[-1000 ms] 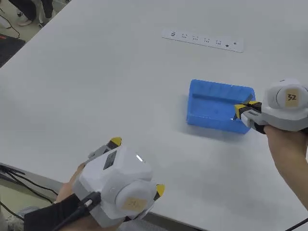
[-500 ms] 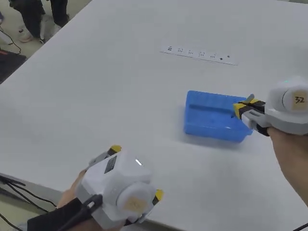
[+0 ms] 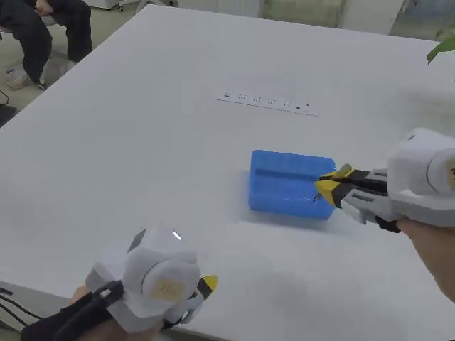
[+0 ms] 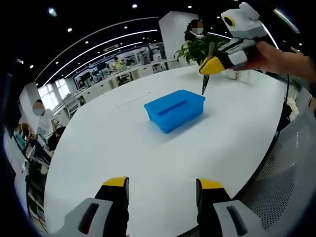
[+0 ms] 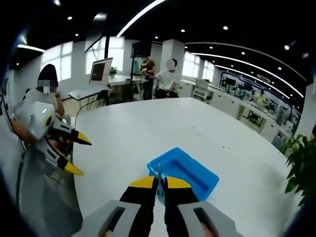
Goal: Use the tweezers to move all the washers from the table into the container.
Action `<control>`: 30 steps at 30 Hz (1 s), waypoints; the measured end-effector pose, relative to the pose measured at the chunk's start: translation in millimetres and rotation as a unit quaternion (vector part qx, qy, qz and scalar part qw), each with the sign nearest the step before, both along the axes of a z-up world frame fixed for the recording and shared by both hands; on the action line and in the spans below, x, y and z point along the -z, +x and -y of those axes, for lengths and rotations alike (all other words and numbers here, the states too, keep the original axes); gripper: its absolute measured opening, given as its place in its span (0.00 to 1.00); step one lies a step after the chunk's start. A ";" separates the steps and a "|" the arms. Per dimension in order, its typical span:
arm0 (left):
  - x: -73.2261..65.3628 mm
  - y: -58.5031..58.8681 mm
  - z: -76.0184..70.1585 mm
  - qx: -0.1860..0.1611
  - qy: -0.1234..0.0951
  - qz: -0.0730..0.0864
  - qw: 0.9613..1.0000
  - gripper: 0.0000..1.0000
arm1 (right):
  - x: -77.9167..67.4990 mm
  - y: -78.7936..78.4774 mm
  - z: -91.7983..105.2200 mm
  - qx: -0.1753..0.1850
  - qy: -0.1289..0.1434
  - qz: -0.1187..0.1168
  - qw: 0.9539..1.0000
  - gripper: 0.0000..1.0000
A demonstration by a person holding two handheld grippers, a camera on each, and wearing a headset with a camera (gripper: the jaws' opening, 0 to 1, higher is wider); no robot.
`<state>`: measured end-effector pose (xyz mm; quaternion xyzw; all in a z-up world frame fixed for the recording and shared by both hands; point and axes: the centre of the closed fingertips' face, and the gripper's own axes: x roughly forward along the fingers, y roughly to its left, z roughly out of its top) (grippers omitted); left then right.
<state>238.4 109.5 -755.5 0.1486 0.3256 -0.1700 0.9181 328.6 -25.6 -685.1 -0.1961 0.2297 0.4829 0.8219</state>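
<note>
A blue rectangular container point(image 3: 288, 186) point(image 4: 175, 109) point(image 5: 190, 173) sits on the white table point(image 3: 142, 156). My right gripper point(image 3: 330, 182) point(image 5: 159, 185) point(image 4: 213, 64) is shut on thin dark tweezers point(image 4: 204, 85) point(image 5: 159, 174), whose tip hangs over the container's right near corner. Low at the table's near edge, my left gripper point(image 3: 205, 285) point(image 4: 163, 190) point(image 5: 80, 155) is open, with nothing between its fingers, well short of the container. I see no washers on the table, and the container's inside is too blurred to tell.
A flat white strip with dark markings point(image 3: 266, 101) lies on the table beyond the container. A seated person point(image 3: 39, 25) is off the table's far left corner. Green plant leaves point(image 3: 442, 48) reach in at the far right.
The head camera has swung, shifting the whole picture left. My right gripper stays at the container's right end with the tweezers. My left gripper has rolled and dropped toward the table's near edge.
</note>
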 end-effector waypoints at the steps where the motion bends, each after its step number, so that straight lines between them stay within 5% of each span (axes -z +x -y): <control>1: -3.1 1.3 2.5 0.008 0.000 0.003 1.000 0.45 | 3.4 -4.3 -0.3 -0.007 -0.009 0.002 1.000 0.02; 5: -30.8 15.0 25.3 0.067 -0.026 0.020 0.997 0.34 | 22.3 -24.1 -3.1 -0.041 -0.051 0.000 0.998 0.02; 11: -60.9 24.4 61.8 0.158 -0.052 0.029 0.986 0.24 | 42.4 -50.3 -11.6 -0.081 -0.085 -0.013 0.993 0.02; 12: -73.2 24.4 76.0 0.193 -0.058 0.043 0.979 0.23 | 45.1 -52.7 -11.9 -0.086 -0.091 -0.014 0.992 0.02; 21: -93.3 10.5 132.7 0.337 -0.067 0.030 0.939 0.14 | 62.9 -70.2 -8.1 -0.139 -0.138 -0.025 0.980 0.02; 23: -89.6 6.1 140.6 0.368 -0.061 0.021 0.928 0.10 | 65.7 -74.3 -7.2 -0.150 -0.144 -0.029 0.978 0.02; 26: -80.0 0.7 146.8 0.395 -0.048 -0.004 0.917 0.13 | 69.6 -80.4 -7.2 -0.166 -0.154 -0.035 0.973 0.03; 30: -70.0 -1.6 150.9 0.430 -0.018 -0.010 0.903 0.05 | 76.8 -84.3 -4.9 -0.182 -0.172 -0.039 0.967 0.03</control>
